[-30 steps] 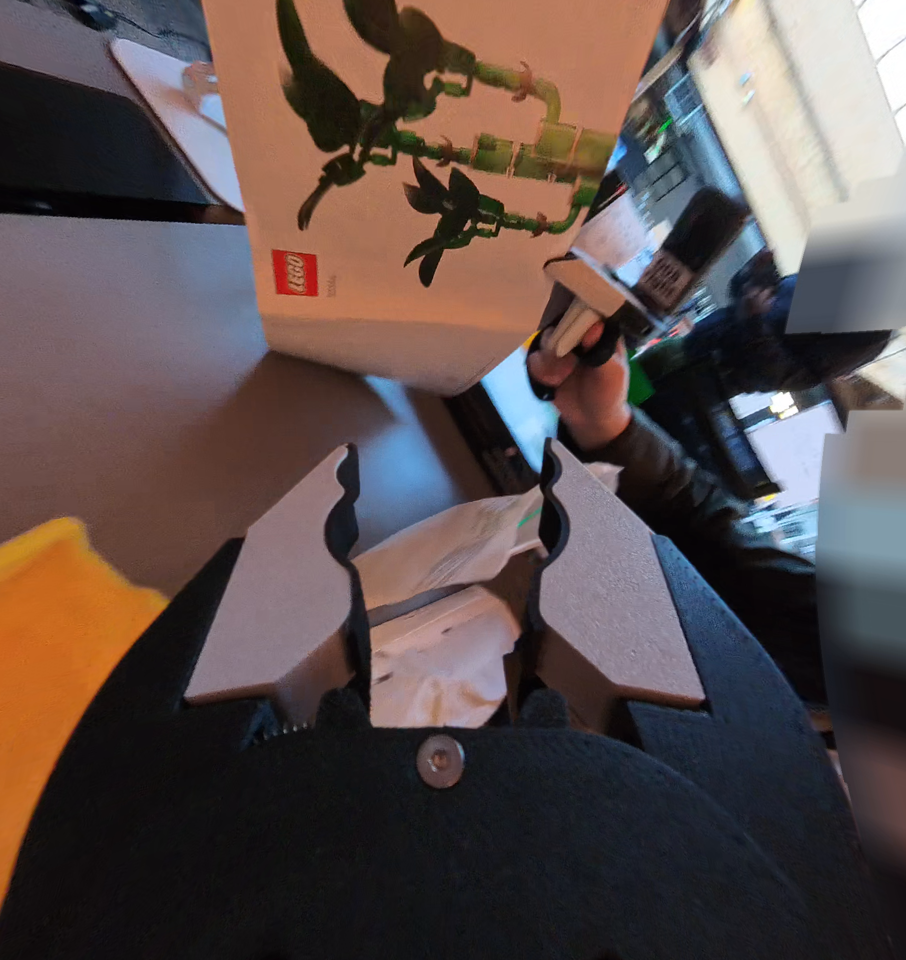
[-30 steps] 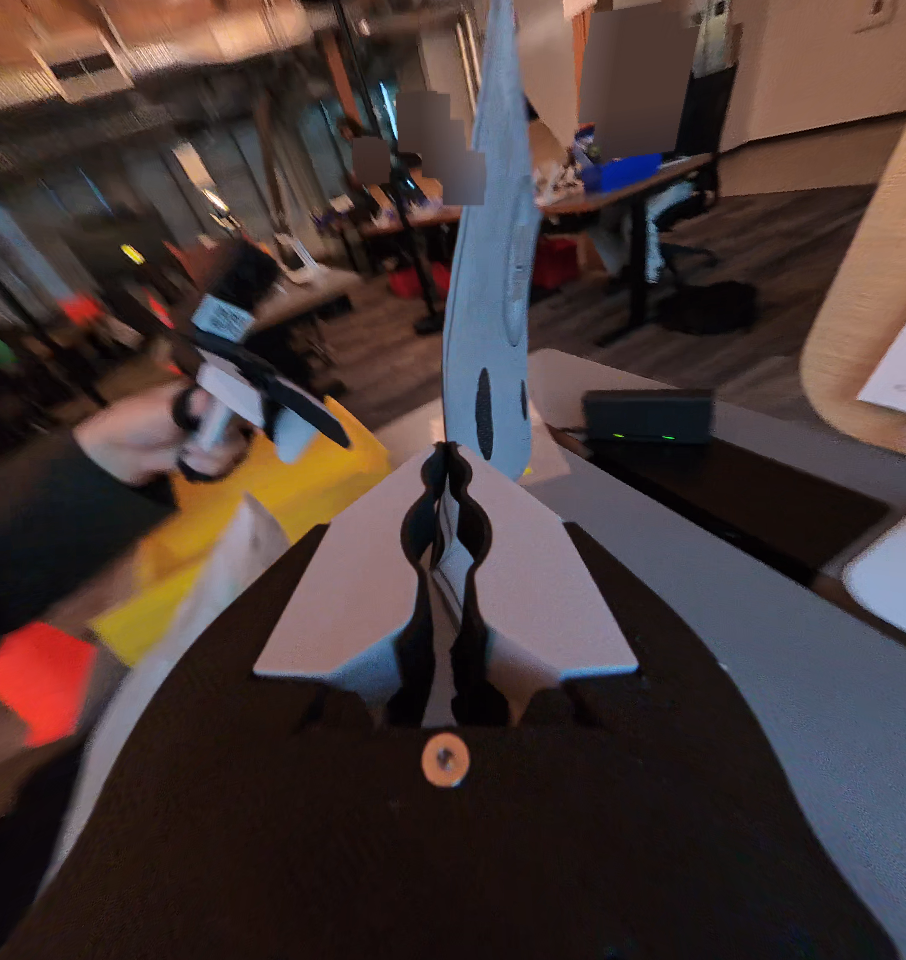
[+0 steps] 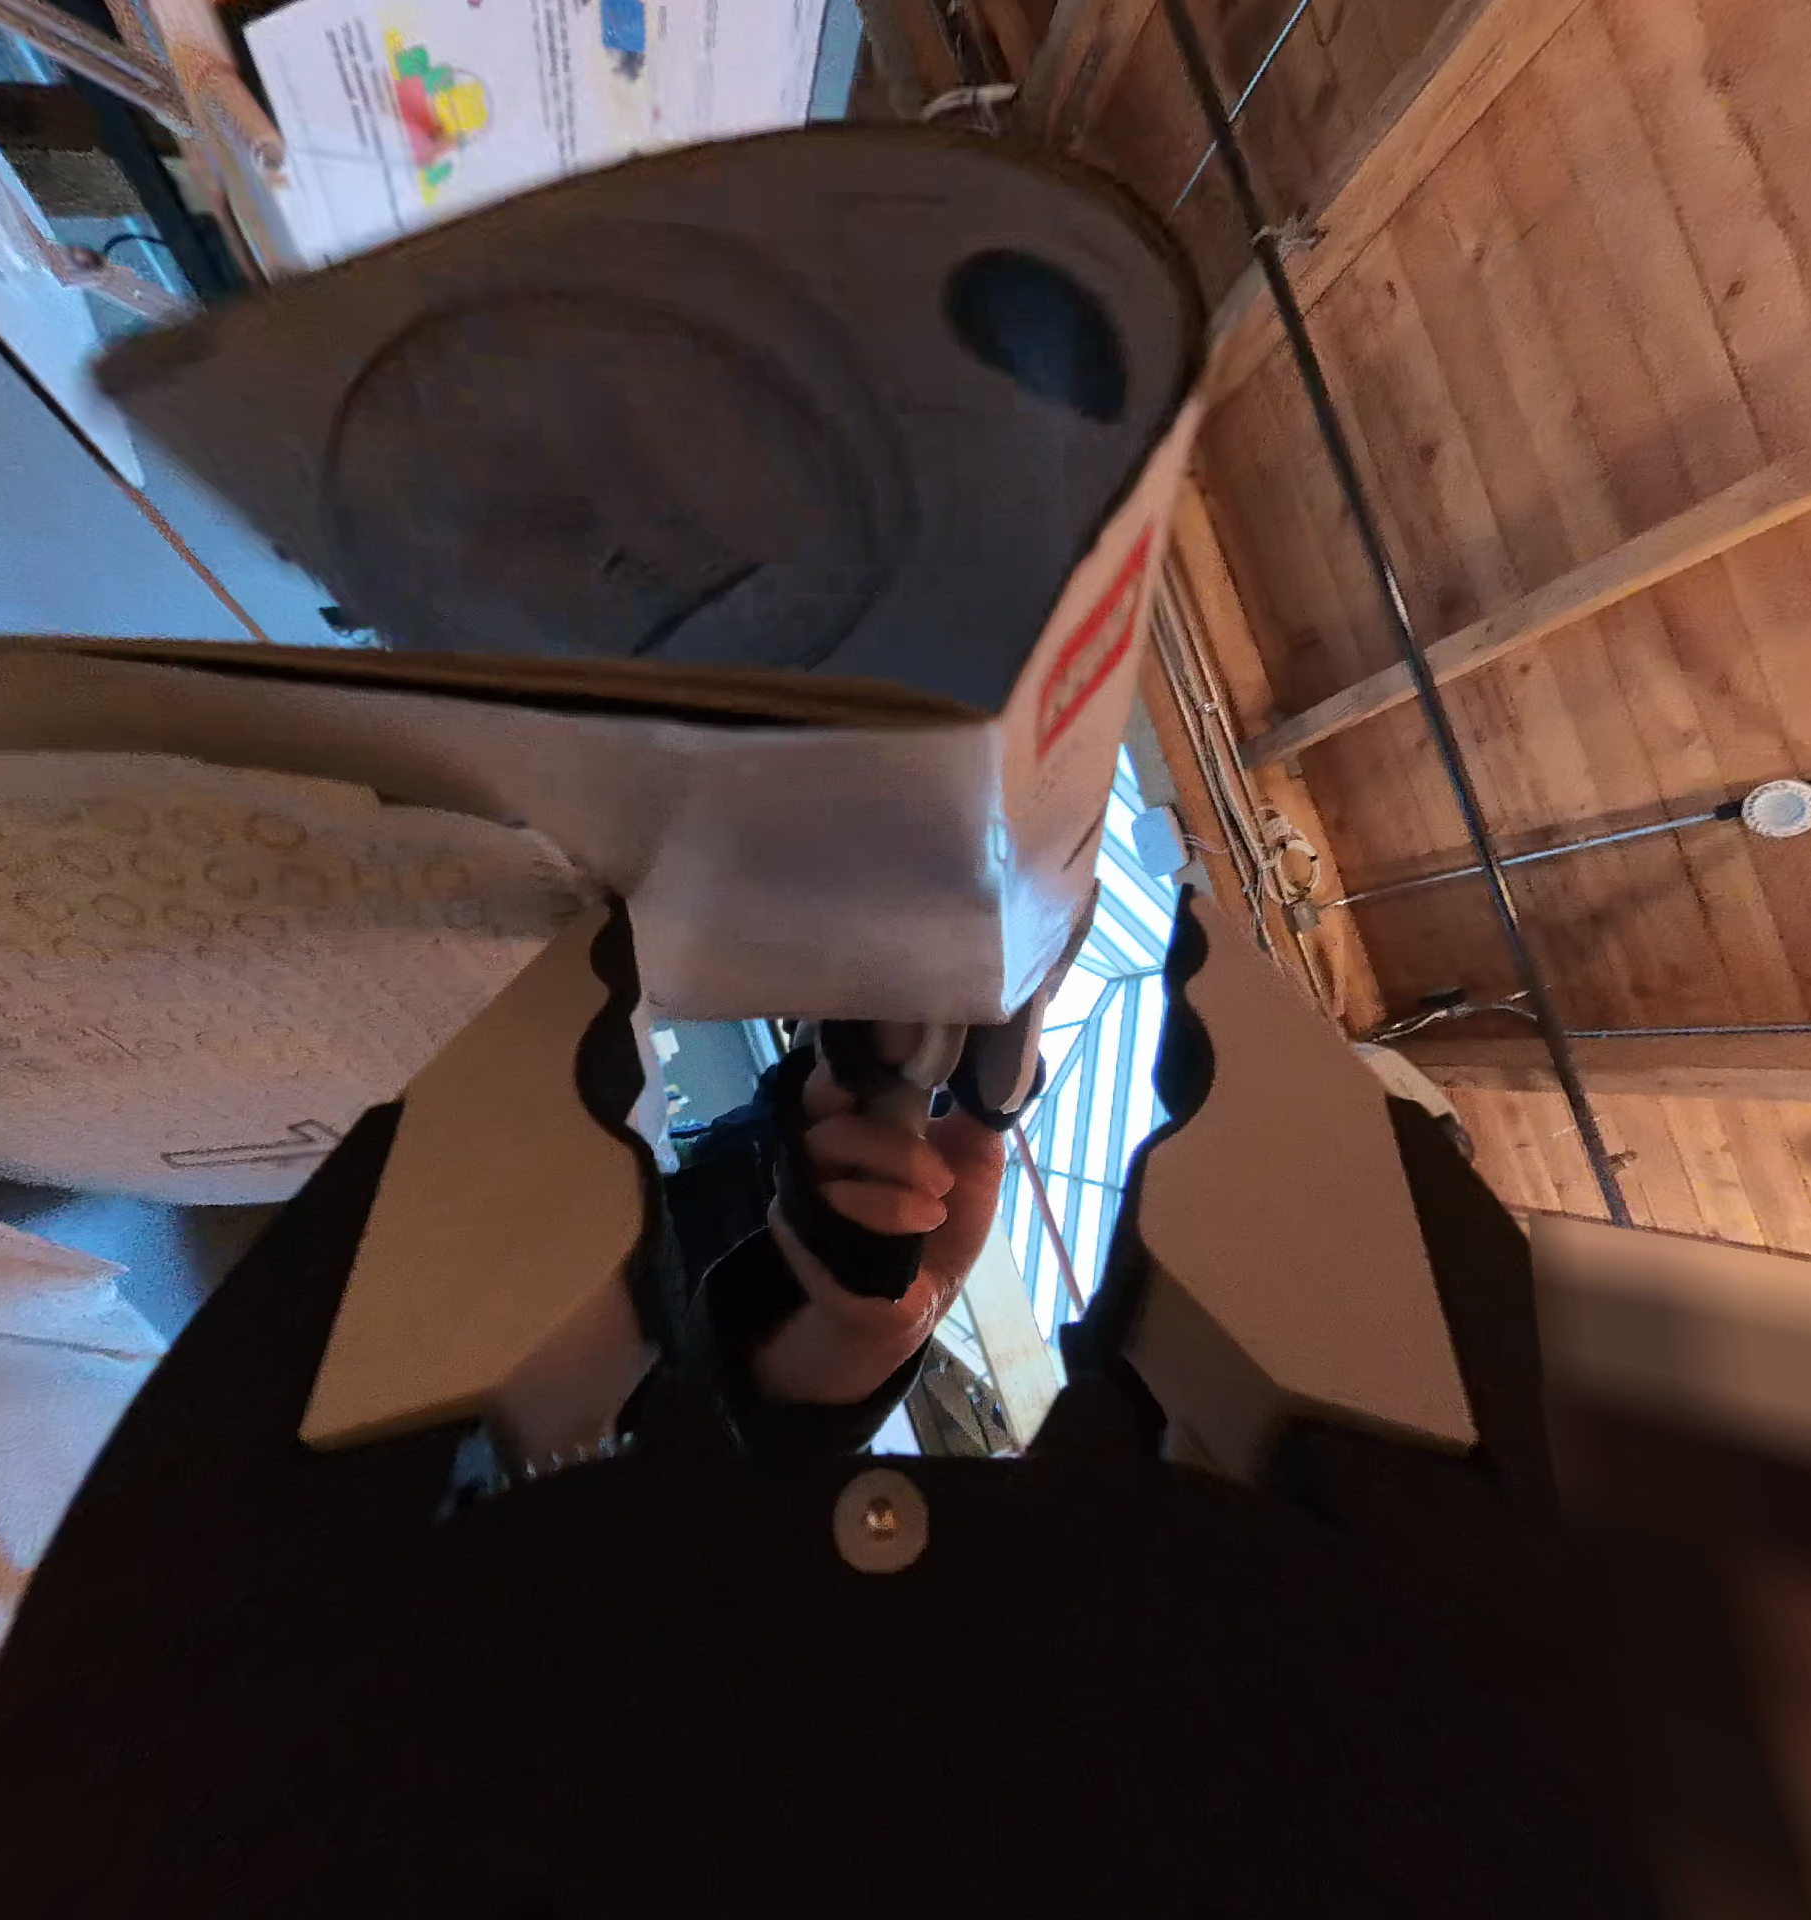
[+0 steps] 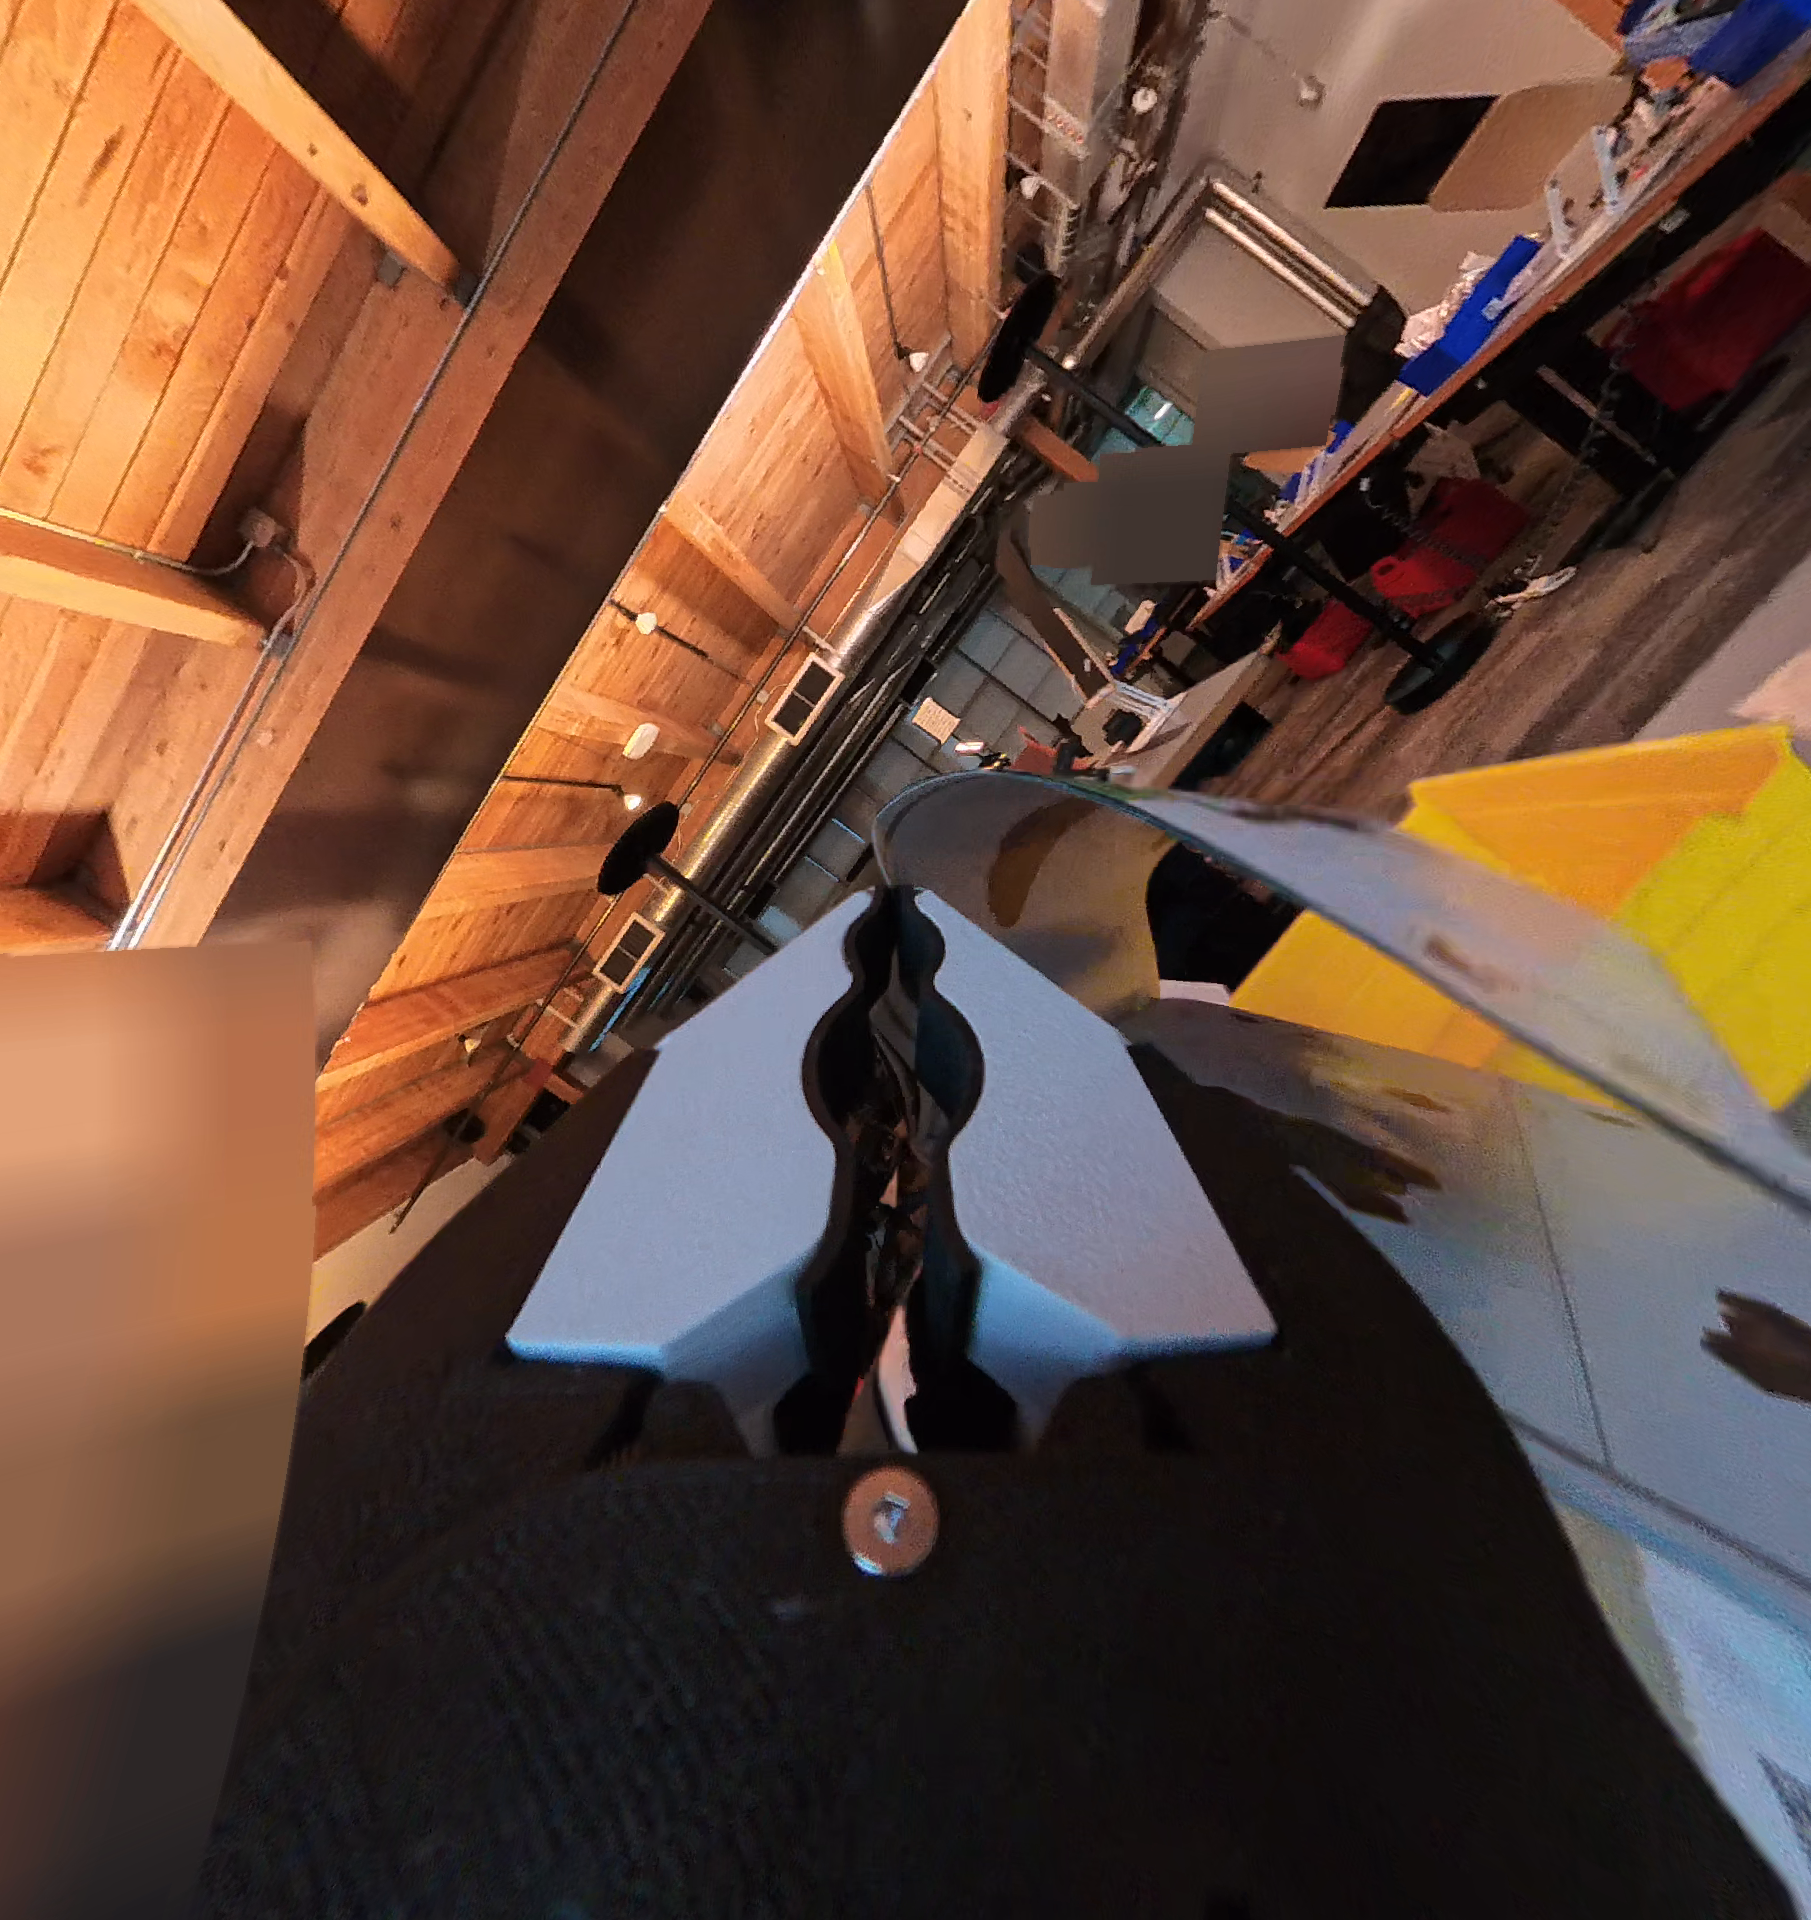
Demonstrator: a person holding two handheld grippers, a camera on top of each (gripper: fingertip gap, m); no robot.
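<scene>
Overhead, item one: left gripper (image 3: 896, 1023), lower centre of the left wrist view, jaws spread wide with nothing between them; through the gap shows a person's hand (image 3: 875, 1236) wrapped round a dark handle. Item two: cardboard box (image 3: 672, 499), white, filling the upper centre of that view, seen from beneath, with a grey round print and a dark oval on its flap and a red label on its right side; its lower corner hangs just above the gap of the jaws, whether touching cannot be told. Item three: embossed white paper bag (image 3: 205, 956), left edge, beside the box. Item four: right gripper (image 4: 896, 1039), centre of the right wrist view, jaws pressed nearly together on the thin edge of the box flap (image 4: 1400, 914), which curves away to the right. Item five: yellow bin (image 4: 1659, 883), right of frame, behind the flap. Item six: wooden ceiling (image 4: 205, 312), upper left.
</scene>
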